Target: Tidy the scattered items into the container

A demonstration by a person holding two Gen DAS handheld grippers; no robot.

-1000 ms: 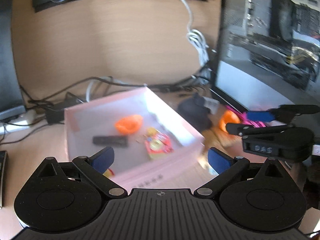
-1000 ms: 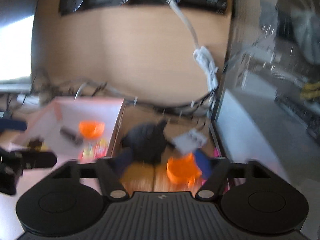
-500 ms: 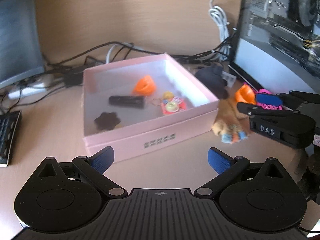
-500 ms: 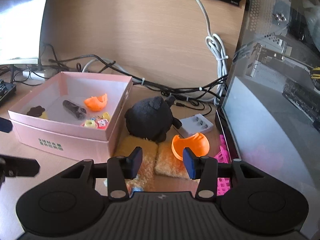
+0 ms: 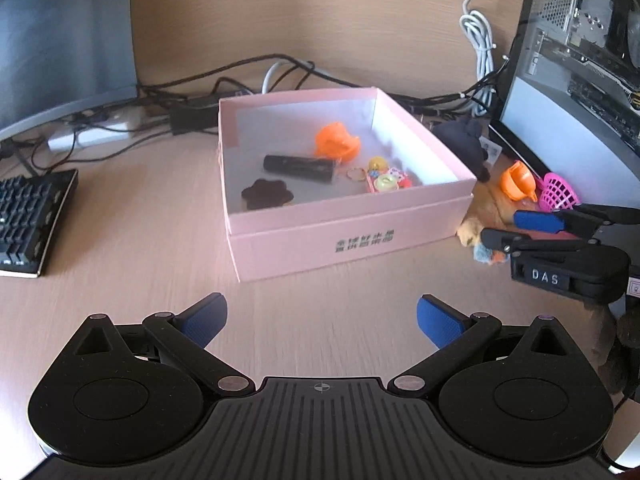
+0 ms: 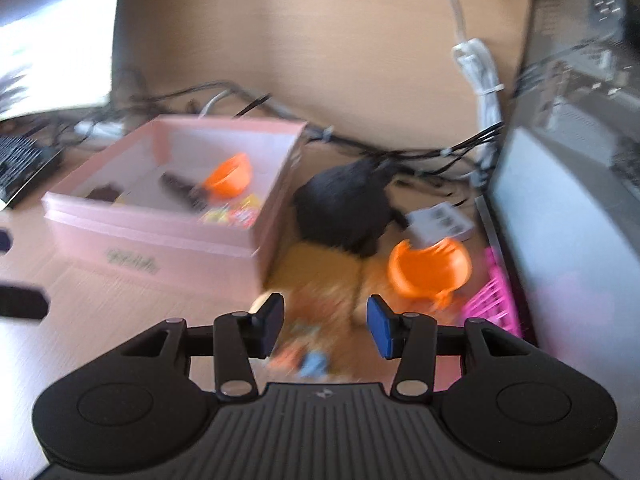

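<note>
A pink box (image 5: 360, 236) (image 6: 168, 236) stands on the desk and holds an orange shell (image 5: 336, 145), a black tube (image 5: 298, 167), a dark flower-shaped piece (image 5: 266, 197) and small colourful trinkets (image 5: 386, 180). Right of the box lie a tan plush toy (image 6: 324, 280) (image 5: 482, 220), a black plush (image 6: 344, 208), an orange shell (image 6: 430, 268) (image 5: 518, 182) and a pink basket (image 6: 498, 300) (image 5: 558, 192). My left gripper (image 5: 320, 320) is open and empty, in front of the box. My right gripper (image 6: 326, 326) (image 5: 520, 228) is open, low over the tan plush.
A keyboard (image 5: 28, 220) lies at the left. Cables (image 5: 256, 80) run behind the box. A computer case (image 5: 576, 64) stands at the right, a monitor (image 5: 60, 40) at the back left. A white adapter (image 6: 440, 220) lies beside the black plush.
My left gripper has drawn back from over the box towards the front of the desk. My right gripper has moved down and forward towards the tan plush and opened a little wider.
</note>
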